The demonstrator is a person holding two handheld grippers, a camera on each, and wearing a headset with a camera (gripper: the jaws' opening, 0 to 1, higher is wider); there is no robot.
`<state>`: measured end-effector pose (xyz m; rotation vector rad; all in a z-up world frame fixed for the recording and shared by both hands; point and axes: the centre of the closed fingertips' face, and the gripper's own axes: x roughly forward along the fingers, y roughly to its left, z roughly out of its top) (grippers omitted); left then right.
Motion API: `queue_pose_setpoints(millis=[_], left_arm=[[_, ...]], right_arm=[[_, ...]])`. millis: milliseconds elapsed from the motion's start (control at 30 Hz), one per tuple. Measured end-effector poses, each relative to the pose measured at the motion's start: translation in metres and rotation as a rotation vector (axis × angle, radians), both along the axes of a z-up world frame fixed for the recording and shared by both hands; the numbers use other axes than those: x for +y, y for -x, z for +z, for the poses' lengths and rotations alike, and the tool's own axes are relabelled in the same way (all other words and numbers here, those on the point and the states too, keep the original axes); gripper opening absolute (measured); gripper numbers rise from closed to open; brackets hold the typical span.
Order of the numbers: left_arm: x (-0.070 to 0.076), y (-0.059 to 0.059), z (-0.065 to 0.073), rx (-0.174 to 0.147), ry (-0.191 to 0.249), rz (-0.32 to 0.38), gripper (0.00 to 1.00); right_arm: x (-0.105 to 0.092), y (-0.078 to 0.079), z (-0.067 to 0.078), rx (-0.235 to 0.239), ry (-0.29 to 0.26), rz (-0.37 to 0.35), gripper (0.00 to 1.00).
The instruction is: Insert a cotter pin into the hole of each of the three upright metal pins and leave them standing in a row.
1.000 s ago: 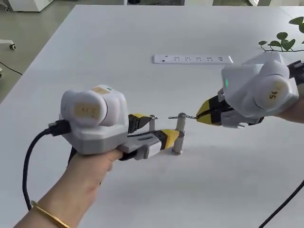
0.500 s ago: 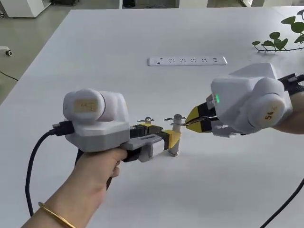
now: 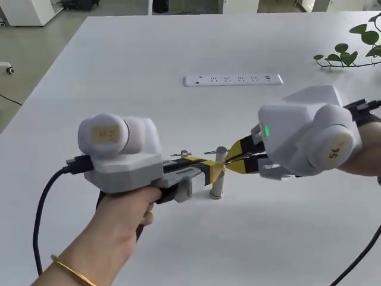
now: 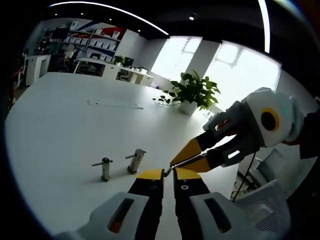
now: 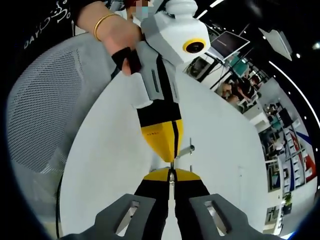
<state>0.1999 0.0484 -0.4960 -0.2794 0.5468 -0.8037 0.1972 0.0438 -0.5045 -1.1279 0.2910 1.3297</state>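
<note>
Left gripper (image 3: 209, 170): jaws nearly together, only a thin slit between them in the left gripper view. The yellow tips pinch the upright metal pin (image 3: 216, 182), which stands on the bench (image 3: 119, 71) right at those tips.

Right gripper (image 3: 231, 162): jaws together, clamped on a thin cotter pin (image 3: 208, 153). Its tips are just beside the top of the metal pin, nose to nose with the left gripper. The wire end of the cotter pin shows at the top of the metal pin, on the side away from the right gripper. Whether it is fully through the hole cannot be told.

Counts:
- 2 grippers.
- 3 metal pins: one at the gripper tips, and two more (image 4: 105, 168) (image 4: 135, 161) standing ahead and left of the left gripper, near each other, each with a small cross piece at the top.
- 1 cotter pin held.
- 1 power strip (image 3: 232, 79), far beyond both grippers.
- 1 plant (image 3: 351, 50), beyond the right gripper.

Versus a second ago:
- The left jaws were wide apart, straddling the metal pin; they have since closed onto it.
- The right gripper has moved in toward the metal pin, from a clear gap to just beside it.
- The metal pin stays upright.
</note>
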Motion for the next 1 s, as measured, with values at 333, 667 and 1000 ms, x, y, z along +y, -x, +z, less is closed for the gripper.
queue_pose_setpoints(millis=[333,667,1000], left_arm=[[-0.003,0.003,0.0,0.02,0.02,-0.007,0.01],[-0.002,0.001,0.003,0.005,0.052,-0.003,0.0],[0.007,0.004,0.003,-0.052,0.018,-0.026,0.0]], right_arm=[[0.0,0.002,0.0,0.014,-0.01,-0.012,0.0],[0.0,0.001,0.002,0.108,-0.061,-0.06,0.0],[-0.003,0.001,0.004,0.393,-0.225,-0.218,0.02]])
